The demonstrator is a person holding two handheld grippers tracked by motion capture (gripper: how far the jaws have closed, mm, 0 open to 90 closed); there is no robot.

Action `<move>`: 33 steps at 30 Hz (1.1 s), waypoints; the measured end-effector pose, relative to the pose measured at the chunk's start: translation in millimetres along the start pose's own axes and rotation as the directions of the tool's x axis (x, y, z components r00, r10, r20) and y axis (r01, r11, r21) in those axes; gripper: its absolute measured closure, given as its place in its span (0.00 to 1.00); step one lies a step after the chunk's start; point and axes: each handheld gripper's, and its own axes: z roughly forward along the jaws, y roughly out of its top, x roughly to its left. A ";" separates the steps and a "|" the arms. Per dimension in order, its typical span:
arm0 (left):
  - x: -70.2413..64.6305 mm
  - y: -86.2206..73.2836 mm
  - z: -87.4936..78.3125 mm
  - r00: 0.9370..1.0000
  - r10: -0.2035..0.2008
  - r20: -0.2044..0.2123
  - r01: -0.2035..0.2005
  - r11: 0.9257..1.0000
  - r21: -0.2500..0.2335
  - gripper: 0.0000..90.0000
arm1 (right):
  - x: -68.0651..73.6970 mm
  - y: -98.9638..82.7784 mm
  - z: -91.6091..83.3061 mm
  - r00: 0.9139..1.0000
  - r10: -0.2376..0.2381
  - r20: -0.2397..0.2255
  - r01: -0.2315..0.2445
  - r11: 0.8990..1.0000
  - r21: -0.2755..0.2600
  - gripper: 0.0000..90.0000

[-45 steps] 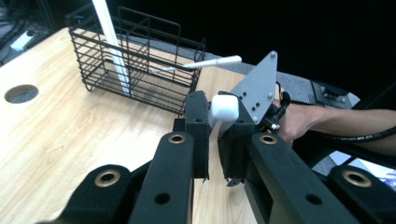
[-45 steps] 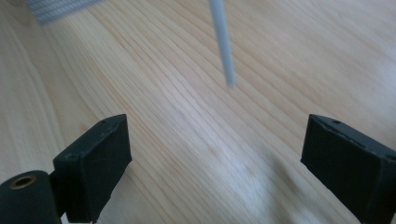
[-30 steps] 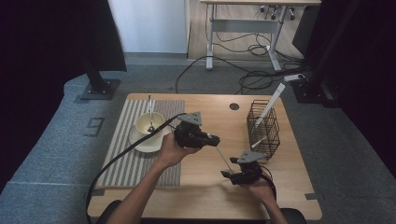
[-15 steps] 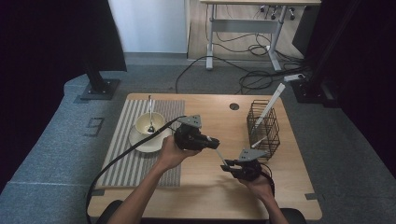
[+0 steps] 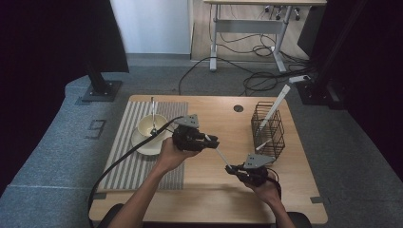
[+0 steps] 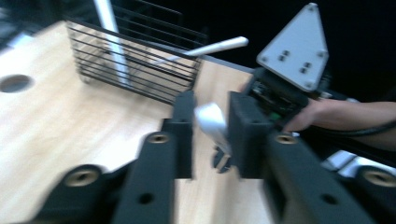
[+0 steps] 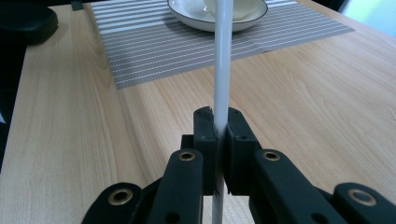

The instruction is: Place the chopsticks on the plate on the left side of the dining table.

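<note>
Between both grippers: white rod, no markings legible.

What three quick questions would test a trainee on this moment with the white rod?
1. True or false: the right gripper is clamped on the white rod.
2. What stands on the striped mat? A a kettle, B a bowl on a plate, C a mug.
3. Fill in: another white utensil leans in the wire ____.
Key: 1 true; its jaws have just been closing and now pinch the rod. 2 B. 3 basket.
</note>
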 end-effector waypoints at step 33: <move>8.7 -80.6 -8.4 0.962 -0.055 -0.267 0.060 0.998 0.009 0.26 | 8.8 -2.0 -3.8 0.998 0.004 -0.066 0.003 0.994 0.107 0.94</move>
